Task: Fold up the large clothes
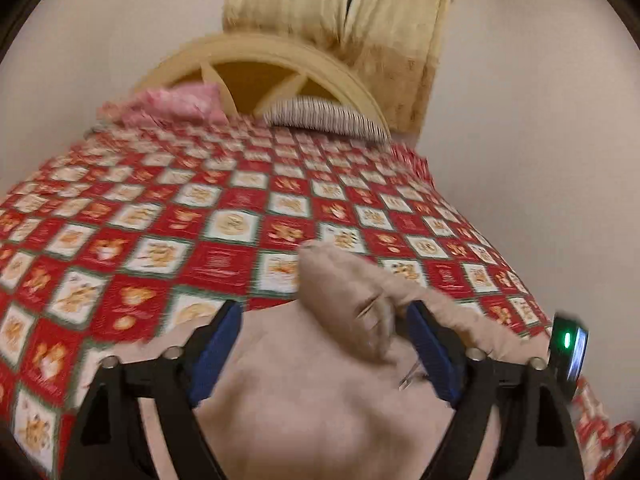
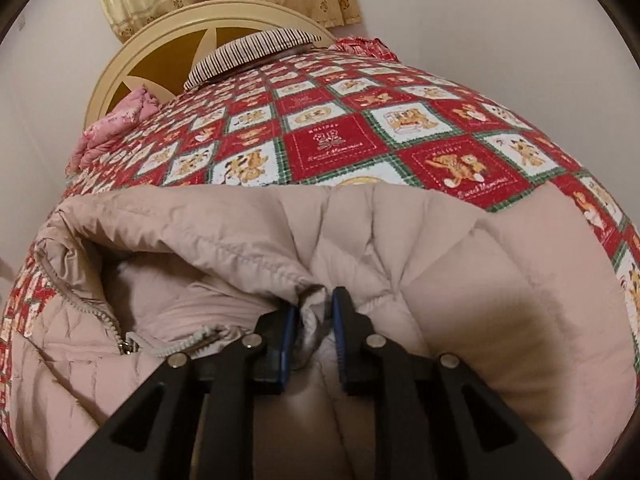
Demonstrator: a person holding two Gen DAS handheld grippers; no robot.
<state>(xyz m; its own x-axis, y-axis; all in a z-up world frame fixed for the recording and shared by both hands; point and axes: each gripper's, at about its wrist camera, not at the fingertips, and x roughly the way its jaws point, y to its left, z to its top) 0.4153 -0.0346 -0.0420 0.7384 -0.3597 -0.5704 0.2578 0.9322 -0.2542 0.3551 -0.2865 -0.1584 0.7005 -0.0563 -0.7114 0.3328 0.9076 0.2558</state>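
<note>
Right claw (image 2: 316, 320) clenched on puffy jacket (image 2: 460, 280) seam; left claw (image 1: 324, 344) released above it. Soft, bulky, slippery: grip stitched edges ahead of pads.

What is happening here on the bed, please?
A person with a handheld gripper in each hand is folding a beige padded jacket on the red patchwork bedspread. The right gripper is shut on a bunched fold of the jacket. The left gripper is open, its fingers either side of a raised part of the jacket.
</note>
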